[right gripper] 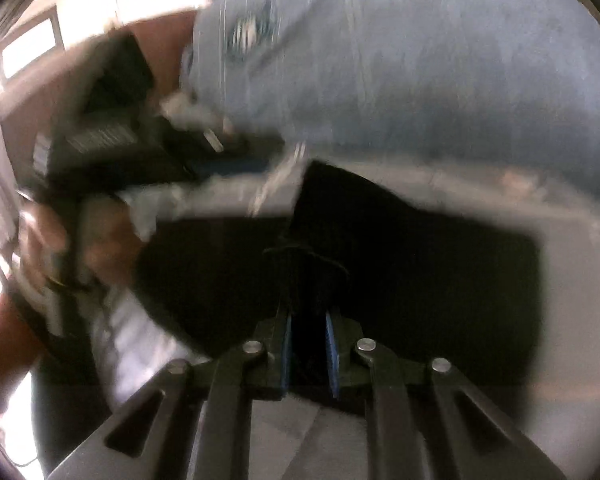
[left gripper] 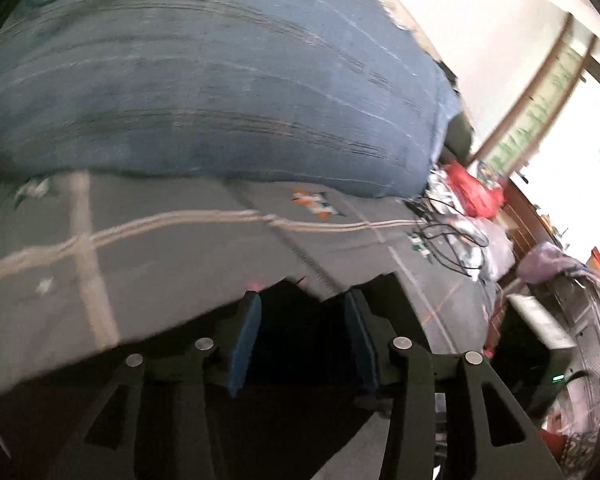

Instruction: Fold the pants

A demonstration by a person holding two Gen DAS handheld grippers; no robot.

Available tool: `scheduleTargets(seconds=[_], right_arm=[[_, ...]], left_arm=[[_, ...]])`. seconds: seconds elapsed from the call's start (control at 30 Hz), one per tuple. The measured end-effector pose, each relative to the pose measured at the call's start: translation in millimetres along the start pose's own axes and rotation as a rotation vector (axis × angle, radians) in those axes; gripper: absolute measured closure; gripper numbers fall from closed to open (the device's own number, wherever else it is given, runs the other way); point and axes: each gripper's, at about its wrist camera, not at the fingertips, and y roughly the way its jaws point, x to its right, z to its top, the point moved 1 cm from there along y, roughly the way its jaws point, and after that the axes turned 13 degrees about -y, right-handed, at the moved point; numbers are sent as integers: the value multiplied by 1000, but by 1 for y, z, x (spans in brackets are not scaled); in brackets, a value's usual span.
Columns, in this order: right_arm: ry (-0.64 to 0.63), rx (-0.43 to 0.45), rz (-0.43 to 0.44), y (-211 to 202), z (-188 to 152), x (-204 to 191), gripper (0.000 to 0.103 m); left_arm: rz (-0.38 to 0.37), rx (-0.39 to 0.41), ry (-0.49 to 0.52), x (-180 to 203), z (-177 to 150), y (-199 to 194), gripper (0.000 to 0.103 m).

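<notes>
Black pants, dark and featureless, clamped at a corner in narrow right gripper and spread ahead over grey sheet; left gripper set wide, dark cloth between blue pads; left-wrist view alone: blue quilt beyond.

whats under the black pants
Grey patterned bedsheet shows around the black pants, so they lie on it; the covered part is hidden. Right gripper grips their edge.
</notes>
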Motion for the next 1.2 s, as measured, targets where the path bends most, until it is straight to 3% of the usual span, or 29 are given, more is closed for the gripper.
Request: scheduleTargets(seconds=[0.07,0.13,0.2,0.33,0.47,0.6,0.77,0.83,0.97,1.07,1.2], right_arm=[[5,-12,4,2,-5,-4,79],[32,6,68,-11,-4,-3,63],[64,32,100,-29,-3,4,57],[97,124,-5,-75,-6,33,57],[165,131,-104,-86,-12,67,58],[206,123,-119,-77,-17,85,72],[227,109,-118,-62,-20,100,73],[232,108,-124,-57,-22,102,73],[252,94,-125,-49,-24,108,73],[271,86,-121,-44,-28,114,73],[282,79,-114,-37,-32,118,72]], left_arm=[[10,5,-14,-6,-13,-14,55],[15,6,-25,-7,-23,-26,49],[10,9,-41,-6,-33,-36,40],[26,-12,-63,6,-50,-26,32],[72,-20,-58,21,-56,-8,23],[148,-33,-70,31,-56,15,23],[199,-10,-75,47,-55,35,25],[212,-8,-75,53,-58,42,28],[251,-1,-60,61,-61,53,53],[271,18,-59,65,-64,57,60],[255,17,-88,62,-66,57,81]])
